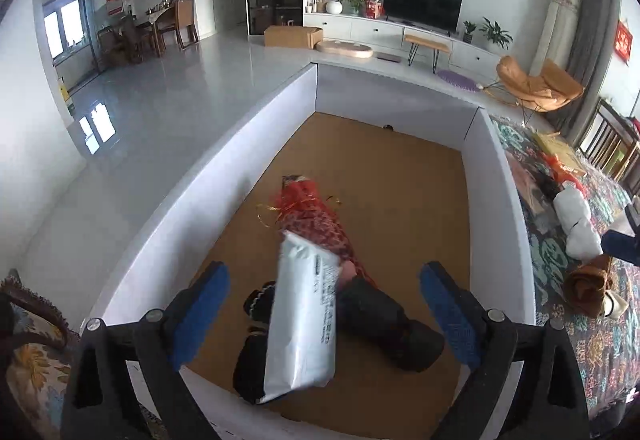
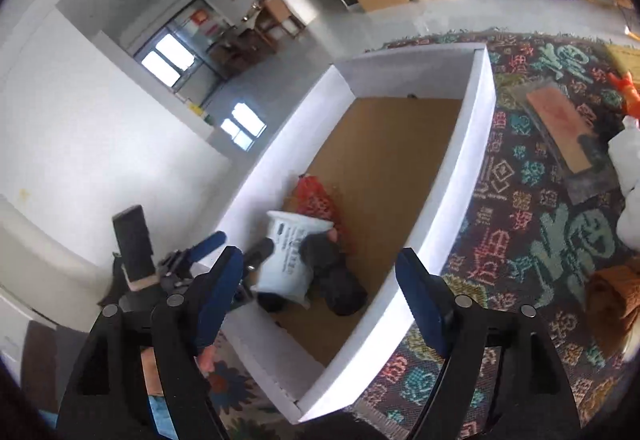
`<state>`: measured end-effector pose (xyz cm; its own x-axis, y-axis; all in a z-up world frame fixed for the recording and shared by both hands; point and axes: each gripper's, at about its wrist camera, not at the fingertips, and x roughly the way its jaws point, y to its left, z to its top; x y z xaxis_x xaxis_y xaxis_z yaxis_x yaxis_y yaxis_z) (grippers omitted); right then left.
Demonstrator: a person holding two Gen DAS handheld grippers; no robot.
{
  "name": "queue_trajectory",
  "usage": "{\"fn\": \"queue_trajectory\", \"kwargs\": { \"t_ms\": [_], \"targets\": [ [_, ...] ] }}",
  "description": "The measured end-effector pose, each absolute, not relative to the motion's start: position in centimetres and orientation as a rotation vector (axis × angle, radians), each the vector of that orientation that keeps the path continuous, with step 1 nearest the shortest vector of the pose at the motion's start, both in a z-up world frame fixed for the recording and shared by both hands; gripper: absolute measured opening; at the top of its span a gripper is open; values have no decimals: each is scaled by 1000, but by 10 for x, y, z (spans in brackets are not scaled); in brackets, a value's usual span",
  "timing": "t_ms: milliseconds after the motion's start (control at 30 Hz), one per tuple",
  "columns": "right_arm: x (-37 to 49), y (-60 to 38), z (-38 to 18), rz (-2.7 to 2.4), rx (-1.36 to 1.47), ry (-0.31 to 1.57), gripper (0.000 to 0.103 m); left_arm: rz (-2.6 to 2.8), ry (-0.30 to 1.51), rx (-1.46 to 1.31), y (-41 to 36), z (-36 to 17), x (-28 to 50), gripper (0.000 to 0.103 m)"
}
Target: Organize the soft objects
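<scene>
A white box (image 1: 256, 144) with a brown cardboard floor holds a red patterned pouch (image 1: 316, 212), a white plastic packet (image 1: 308, 324) and dark black soft pieces (image 1: 384, 324). The packet lies tilted across the black pieces and the pouch's end. My left gripper (image 1: 324, 292) hangs over the box's near end, open, its blue pads on either side of the packet without touching it. In the right wrist view the same box (image 2: 472, 160) shows the packet (image 2: 288, 260) and pouch (image 2: 316, 200). My right gripper (image 2: 320, 272) is open above the box's near corner, holding nothing.
The box stands on a patterned blanket (image 2: 552, 240). On the blanket to its right lie a white bundle (image 1: 576, 216), a brown cloth (image 1: 592, 280), an orange item (image 1: 564, 168) and a flat pinkish pack (image 2: 560, 128). A flowered cushion (image 1: 28, 360) sits at near left.
</scene>
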<state>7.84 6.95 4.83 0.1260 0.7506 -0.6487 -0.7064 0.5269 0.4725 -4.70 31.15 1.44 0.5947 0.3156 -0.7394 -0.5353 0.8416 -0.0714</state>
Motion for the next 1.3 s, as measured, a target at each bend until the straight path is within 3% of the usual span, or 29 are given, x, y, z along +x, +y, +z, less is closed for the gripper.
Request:
{"fn": "queue_trajectory", "kwargs": {
  "t_ms": [133, 367, 600, 867, 1133, 1200, 1300],
  "targets": [
    [75, 4, 27, 744, -59, 867, 81, 337, 719, -333, 269, 25, -39, 96],
    [74, -78, -90, 572, -21, 1228, 82, -21, 733, -204, 134, 27, 7, 96],
    [128, -142, -97, 223, 19, 1030, 81, -116, 869, -111, 51, -14, 28, 96],
    [109, -205, -103, 8, 191, 943, 81, -20, 963, -16, 41, -86, 61, 96],
    [120, -194, -107, -124, 80, 966, 85, 47, 944, -33, 49, -106, 107, 96],
    [119, -196, -107, -123, 92, 963, 86, 60, 937, -43, 53, -108, 112, 103],
    [119, -195, -108, -124, 88, 960, 88, 66, 940, -46, 54, -110, 114, 103]
  ]
}}
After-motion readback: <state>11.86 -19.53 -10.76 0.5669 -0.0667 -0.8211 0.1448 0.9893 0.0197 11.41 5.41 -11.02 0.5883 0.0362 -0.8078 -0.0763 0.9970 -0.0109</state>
